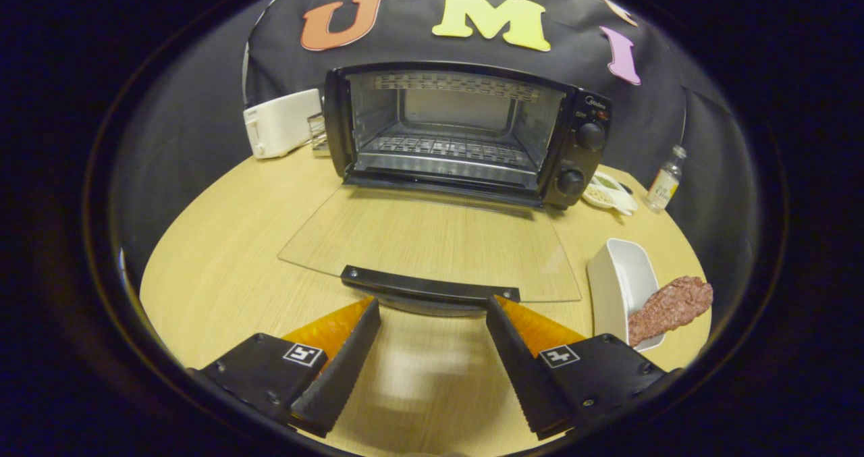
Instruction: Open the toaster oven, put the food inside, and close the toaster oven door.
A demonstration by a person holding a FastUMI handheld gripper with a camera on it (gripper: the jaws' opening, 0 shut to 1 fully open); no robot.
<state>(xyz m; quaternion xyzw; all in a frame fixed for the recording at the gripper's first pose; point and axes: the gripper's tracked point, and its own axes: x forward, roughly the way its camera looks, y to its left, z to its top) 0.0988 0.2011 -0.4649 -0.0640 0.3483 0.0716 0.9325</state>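
At the fingers: the gripper [432, 308] hangs spread wide, nothing between the tips, over the wooden table [223, 268].
Just ahead: one black door handle [430, 286], its middle dipping behind the fingertips.
Door: glass door [432, 241] lying flat open, see-through, edges faint against the wood.
Beyond: one toaster oven [466, 133], black, cavity open, wire rack inside, two knobs [591, 135] on the right panel.
Right of fingers: one white dish [617, 278], one reddish-brown slab of food [671, 306] draped over its rim.
Far right: a small plate [611, 192], contents unclear; one bottle [665, 179].
Far left: one white toaster [282, 123], partly hidden by the oven.
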